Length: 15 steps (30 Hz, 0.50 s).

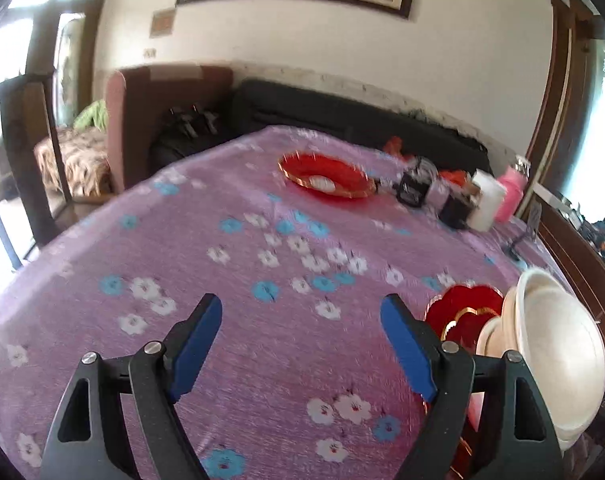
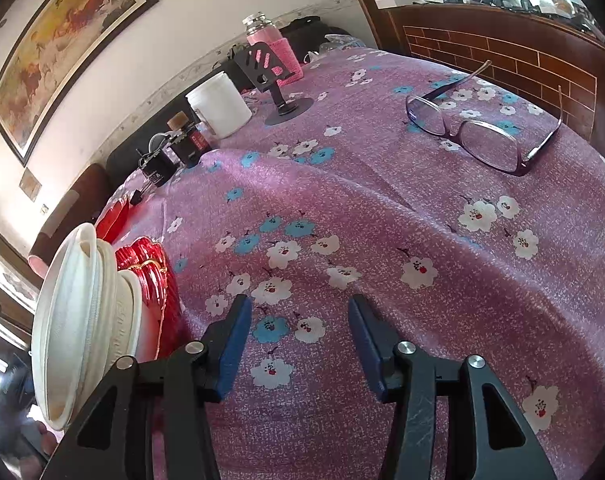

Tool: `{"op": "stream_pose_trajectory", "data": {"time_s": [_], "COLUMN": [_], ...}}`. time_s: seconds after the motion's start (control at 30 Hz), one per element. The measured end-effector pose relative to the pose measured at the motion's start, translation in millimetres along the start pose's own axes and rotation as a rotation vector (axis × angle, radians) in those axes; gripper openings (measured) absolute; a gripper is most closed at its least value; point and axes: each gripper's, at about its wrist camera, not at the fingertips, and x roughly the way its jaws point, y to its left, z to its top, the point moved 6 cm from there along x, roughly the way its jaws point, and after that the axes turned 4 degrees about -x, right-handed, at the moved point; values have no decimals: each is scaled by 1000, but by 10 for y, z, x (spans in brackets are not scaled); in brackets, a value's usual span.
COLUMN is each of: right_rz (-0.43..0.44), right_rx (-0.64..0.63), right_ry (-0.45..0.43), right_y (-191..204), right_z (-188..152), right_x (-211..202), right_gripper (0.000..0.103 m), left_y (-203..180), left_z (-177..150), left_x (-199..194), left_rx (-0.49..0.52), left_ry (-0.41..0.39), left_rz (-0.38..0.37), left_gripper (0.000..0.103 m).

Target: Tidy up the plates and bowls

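Nearby, white bowls (image 1: 550,344) on red plates (image 1: 462,312) (stacked), floral tablecloth (image 1: 262,240)

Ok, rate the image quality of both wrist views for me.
Left wrist view: motion blur smears the red plate and the far clutter; the windows are blown out. Right wrist view: sharp, glasses crisp; heavy fisheye bend, with the white bowls looming large at the left edge.

I see a purple tablecloth (image 2: 382,200) printed with white and blue flowers, and near me cream-white bowls (image 1: 558,352) over glossy red gold-rimmed plates (image 1: 462,312). Far off are another red plate (image 1: 326,176), a white jar (image 2: 220,104), a pink bottle (image 2: 276,50) and purple-framed glasses (image 2: 486,136).
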Motion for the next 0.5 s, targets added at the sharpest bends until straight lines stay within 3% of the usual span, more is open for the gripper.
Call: {"op": "stream_pose_trajectory", "data": {"time_s": [0.1, 0.2, 0.27, 0.4, 0.5], "right_rz": [8, 31, 9, -105, -43], "right_rx": [6, 24, 16, -83, -114], "right_ry": [-1, -12, -52, -271, -437], "right_y": [-3, -30, -26, 113, 416], "right_z": [-14, -21, -4, 191, 343], "right_x": [-18, -70, -158, -654, -1220], "right_gripper": [60, 63, 63, 63, 69], "left_y": [83, 110, 141, 345, 538], "left_z": [-38, -164, -261, -414, -465], "left_x": [-209, -675, -1022, -1601, -1942], "left_rx": [24, 70, 128, 117, 109], "left_ry": [-29, -31, -55, -72, -95], "left_rz": [120, 97, 135, 150, 213], "left_gripper": [83, 83, 83, 83, 87]}}
